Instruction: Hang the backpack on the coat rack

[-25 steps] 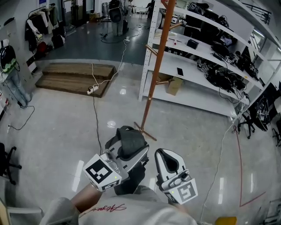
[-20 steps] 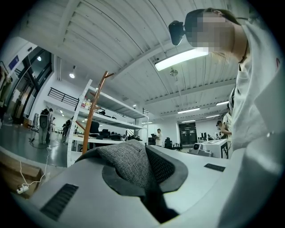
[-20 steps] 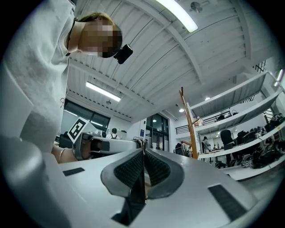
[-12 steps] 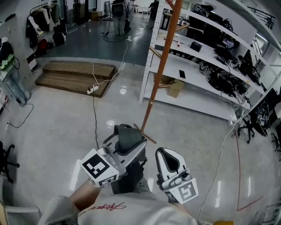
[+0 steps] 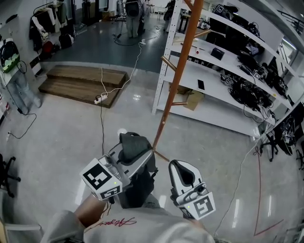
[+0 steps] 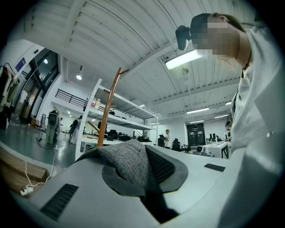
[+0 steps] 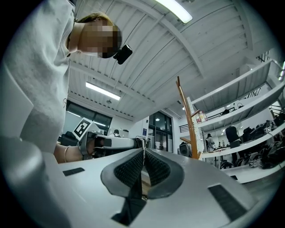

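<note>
In the head view my left gripper [image 5: 136,151] is shut on the grey fabric handle of the backpack [image 5: 131,144]. The backpack's dark body [image 5: 137,187] hangs below that gripper, largely hidden by it. The left gripper view shows the grey fabric [image 6: 129,161] bulging up between the jaws. The orange wooden coat rack [image 5: 179,73] stands just beyond the left gripper, its pegs sticking out higher up; it also appears as coat rack [image 6: 107,115] and coat rack [image 7: 189,121]. My right gripper [image 5: 181,167] is beside the left one, shut with nothing in it; its pads [image 7: 153,168] meet.
White shelving [image 5: 223,57] with electronics and cables stands behind the rack, a cardboard box [image 5: 192,100] under it. A low wooden platform [image 5: 80,83] and a power strip with cable [image 5: 101,96] lie to the left. Hanging clothes [image 5: 45,26] are at the far left. A person [image 5: 132,12] stands far back.
Both grippers with the backpack have moved forward toward the coat rack; the rack's foot is now hidden behind the left gripper and backpack.
</note>
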